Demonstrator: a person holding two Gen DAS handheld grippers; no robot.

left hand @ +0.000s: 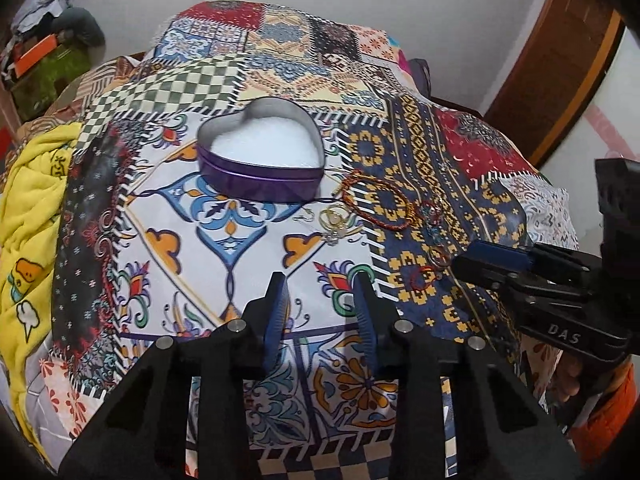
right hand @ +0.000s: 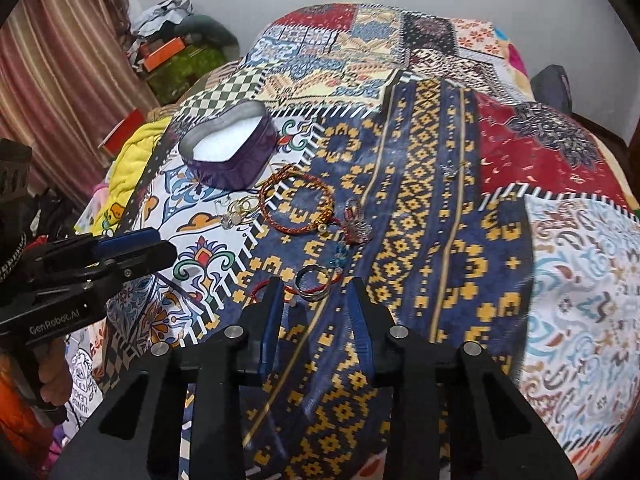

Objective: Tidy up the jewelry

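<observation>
Surface: patchwork-print cloth (right hand: 420,184) spread over a raised surface, panels of navy-and-gold, red, white floral and check. Yellow blanket (left hand: 32,216) bunched at its left edge.

Container: purple heart-shaped tin (left hand: 260,160), lid off, white padding inside. It sits on the white floral panel, left of the jewelry and apart from both grippers.

Left gripper (left hand: 320,280): held over the white floral panel, nearer the camera than the tin. Fingers spread, nothing between them, blue pads visible. From the right wrist view it enters at the left edge, a hand wrapped round its grip.

Right gripper (right hand: 314,286): over the navy-and-gold panel. Fingers spread, empty; tips flank the near side of the small ring cluster, and whether they touch it cannot be told.

Jewelry, all loose on the cloth, to the right of the tin:
- Red-and-gold braided bracelet (right hand: 296,204), largest loop, near the tin, lying on the seam between the white and navy panels.
- Gold hoop earrings (right hand: 244,208), overlapping, beside the bracelet on the white panel.
- Butterfly-shaped piece (right hand: 356,224), red and silver, touching the bracelet's right side.
- Silver-and-red rings (right hand: 316,284), stacked, just ahead of the right gripper's tips.
- Thin red cord loop (right hand: 260,292) beside the right gripper's left finger.
- Small silver piece (right hand: 452,170), alone, farther right; type unclear.
</observation>
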